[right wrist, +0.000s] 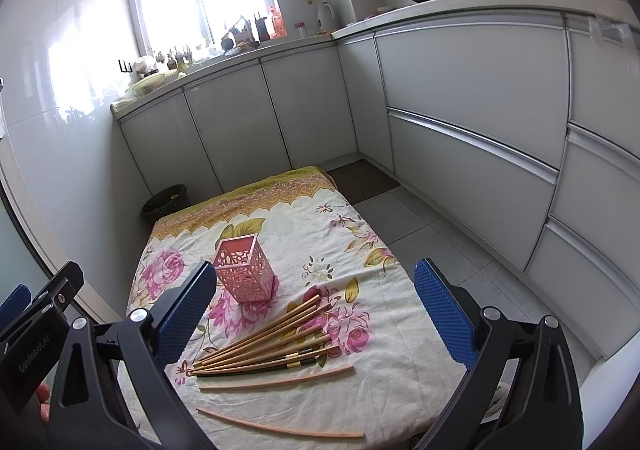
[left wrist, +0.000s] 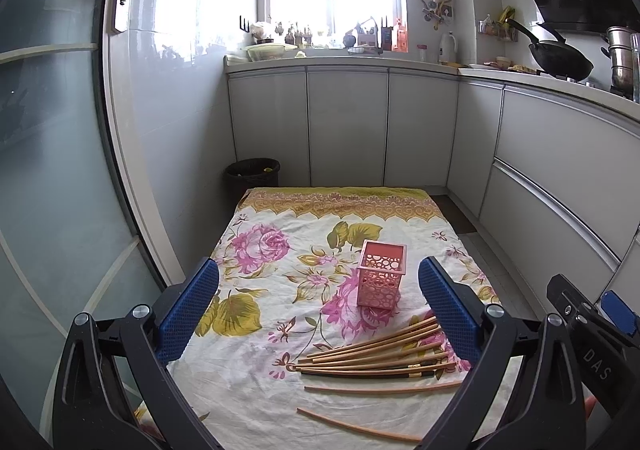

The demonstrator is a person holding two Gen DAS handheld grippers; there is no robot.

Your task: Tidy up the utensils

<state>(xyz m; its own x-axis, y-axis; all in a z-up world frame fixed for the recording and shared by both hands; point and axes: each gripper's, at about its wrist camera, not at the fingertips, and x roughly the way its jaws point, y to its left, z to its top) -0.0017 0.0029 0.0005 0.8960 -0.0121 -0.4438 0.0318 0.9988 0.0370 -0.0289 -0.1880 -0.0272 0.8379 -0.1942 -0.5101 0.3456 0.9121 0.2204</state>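
Note:
A pink perforated utensil holder (left wrist: 381, 275) stands upright and empty on the floral cloth (left wrist: 280, 330); it also shows in the right wrist view (right wrist: 244, 274). A fanned pile of wooden chopsticks (left wrist: 376, 352) lies just in front of it, with two single chopsticks (left wrist: 384, 389) nearer me; the pile also shows in the right wrist view (right wrist: 268, 346). My left gripper (left wrist: 319, 304) is open and empty above the near cloth. My right gripper (right wrist: 316, 308) is open and empty, hovering over the chopsticks. The right gripper's body shows at the left wrist view's right edge.
The cloth covers a low table in a narrow kitchen. A glass door (left wrist: 60, 170) is on the left, grey cabinets (right wrist: 460, 122) on the right and behind. A black waste bin (left wrist: 251, 172) stands beyond the table. A wok (left wrist: 560, 58) sits on the counter.

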